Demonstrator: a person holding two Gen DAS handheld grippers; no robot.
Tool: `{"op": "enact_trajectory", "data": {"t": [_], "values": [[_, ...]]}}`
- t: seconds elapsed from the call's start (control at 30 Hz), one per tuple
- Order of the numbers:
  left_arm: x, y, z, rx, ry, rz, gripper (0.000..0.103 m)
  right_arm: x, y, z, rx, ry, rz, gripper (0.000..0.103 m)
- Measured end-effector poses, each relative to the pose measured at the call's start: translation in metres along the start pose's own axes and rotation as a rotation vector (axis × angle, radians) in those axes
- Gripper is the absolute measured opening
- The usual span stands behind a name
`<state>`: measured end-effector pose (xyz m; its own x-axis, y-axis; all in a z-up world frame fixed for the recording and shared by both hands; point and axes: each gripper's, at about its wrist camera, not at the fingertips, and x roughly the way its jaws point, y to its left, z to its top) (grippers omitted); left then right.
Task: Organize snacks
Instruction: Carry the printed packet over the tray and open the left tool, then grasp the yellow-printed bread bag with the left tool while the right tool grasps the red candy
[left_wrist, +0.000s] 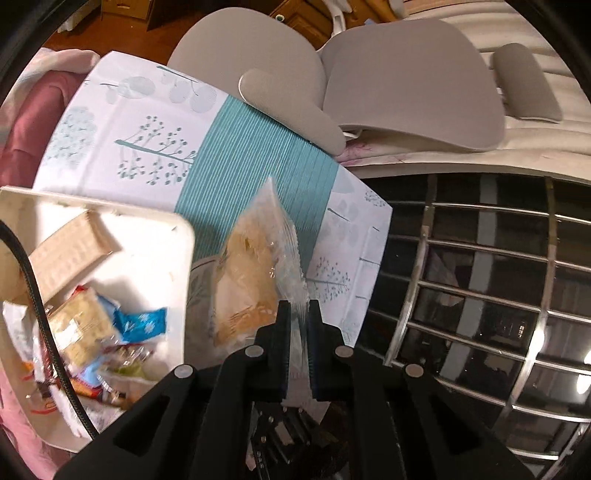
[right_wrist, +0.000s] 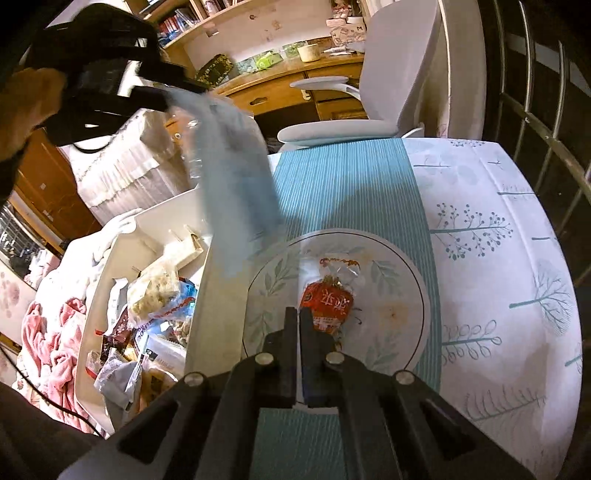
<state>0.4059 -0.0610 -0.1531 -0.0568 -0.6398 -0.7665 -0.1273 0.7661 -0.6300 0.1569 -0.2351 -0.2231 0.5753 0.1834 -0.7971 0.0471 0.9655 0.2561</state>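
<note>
My left gripper (left_wrist: 297, 308) is shut on the sealed edge of a clear packet (left_wrist: 251, 266) with a yellowish pastry inside, which hangs above the table. In the right wrist view the same left gripper (right_wrist: 173, 92) sits high at the top left, with the packet (right_wrist: 232, 177) a bluish blur dangling over the box. My right gripper (right_wrist: 298, 312) is shut with nothing between its fingers. It hovers over a leaf-patterned plate (right_wrist: 406, 280). A red snack packet (right_wrist: 327, 301) lies on the plate just past the right fingertips. The white box (left_wrist: 181, 229) (right_wrist: 199, 280) holds several mixed snack packets.
A tree-print cloth with a teal stripe (right_wrist: 480, 229) covers the table. A grey chair (left_wrist: 406, 85) stands at the far edge, and metal window bars (left_wrist: 480, 295) run along the right. A pink blanket (right_wrist: 55, 332) lies left of the box. A black cable (left_wrist: 37, 295) crosses the box.
</note>
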Motion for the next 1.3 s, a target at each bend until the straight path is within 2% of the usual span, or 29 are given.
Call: {"op": "enact_trajectory", "data": {"t": [0.17,0.37,0.47,0.53,0.63,0.83,0.93,1.0,1.13,1.3], "values": [[-0.045,0.007,-0.023,0.038,-0.037,-0.054,0.004,-0.013,0.015,0.000,-0.002,-0.031,-0.034,0.002],[-0.085,0.033,-0.045,0.074,-0.065,-0.031,0.004,-0.012,0.019,-0.001,0.046,-0.015,-0.090,0.004],[-0.087,0.053,-0.049,0.058,-0.045,-0.003,0.004,-0.009,0.016,-0.003,0.085,-0.010,-0.102,0.018],[-0.085,0.063,-0.053,0.062,-0.023,0.015,0.004,-0.007,0.014,-0.003,0.112,-0.010,-0.104,0.036],[-0.080,0.066,-0.058,0.085,-0.010,0.039,0.009,0.000,0.011,-0.003,0.143,0.001,-0.098,0.042],[-0.064,0.045,-0.058,0.153,-0.003,0.078,0.027,0.025,0.002,-0.004,0.186,0.062,-0.104,0.058],[-0.050,0.030,-0.054,0.172,-0.001,0.099,0.036,0.037,-0.005,-0.004,0.204,0.092,-0.110,0.059],[-0.037,0.019,-0.050,0.183,0.006,0.114,0.049,0.046,-0.011,-0.004,0.221,0.114,-0.124,0.059],[-0.014,0.001,-0.042,0.198,0.002,0.160,0.059,0.058,-0.018,-0.004,0.241,0.136,-0.096,0.059],[0.024,-0.022,-0.030,0.195,0.016,0.230,0.080,0.073,-0.020,-0.004,0.238,0.178,-0.113,0.059]]}}
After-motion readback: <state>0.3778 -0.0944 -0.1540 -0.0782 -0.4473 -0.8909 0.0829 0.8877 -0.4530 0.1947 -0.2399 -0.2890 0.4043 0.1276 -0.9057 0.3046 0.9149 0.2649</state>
